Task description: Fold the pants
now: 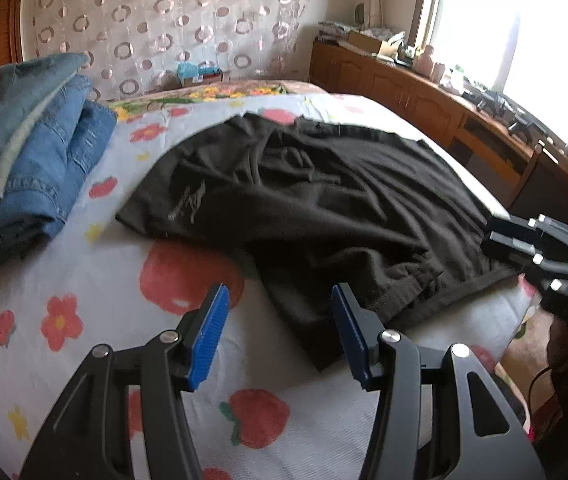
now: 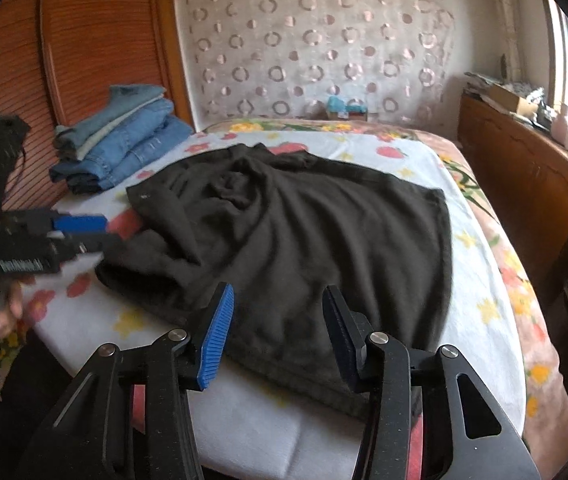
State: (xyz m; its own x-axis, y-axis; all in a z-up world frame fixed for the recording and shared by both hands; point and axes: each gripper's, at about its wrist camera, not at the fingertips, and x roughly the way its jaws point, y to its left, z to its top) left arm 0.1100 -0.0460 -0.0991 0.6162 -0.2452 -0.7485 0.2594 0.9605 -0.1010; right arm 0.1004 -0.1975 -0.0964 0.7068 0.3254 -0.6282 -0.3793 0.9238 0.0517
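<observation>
A pair of dark brown-black pants (image 2: 304, 232), soft knit fabric and heavily wrinkled, lies spread across the middle of a bed (image 2: 484, 280) whose white textured cover is printed with red fruits and red and yellow flowers. The near hem bunches into a thicker fold, and a faint pale mark shows on the cloth toward its left side in the left wrist view. The left gripper (image 1: 279, 328) hangs over the near edge of the pants with its ribbed blue pads parted and nothing between them. The right gripper (image 2: 275, 332) hovers above the near right part of the pants, jaws likewise apart and empty. At the far left of the bed sits a stack of folded jeans (image 1: 35, 152), denim in several washes of blue with a pale lining edge showing. Behind the bed hangs a sheer curtain (image 2: 316, 40) with ring and disc patterns, and a wooden sideboard (image 1: 404, 92) cluttered with small items runs along the right under a bright window (image 1: 524, 20).
</observation>
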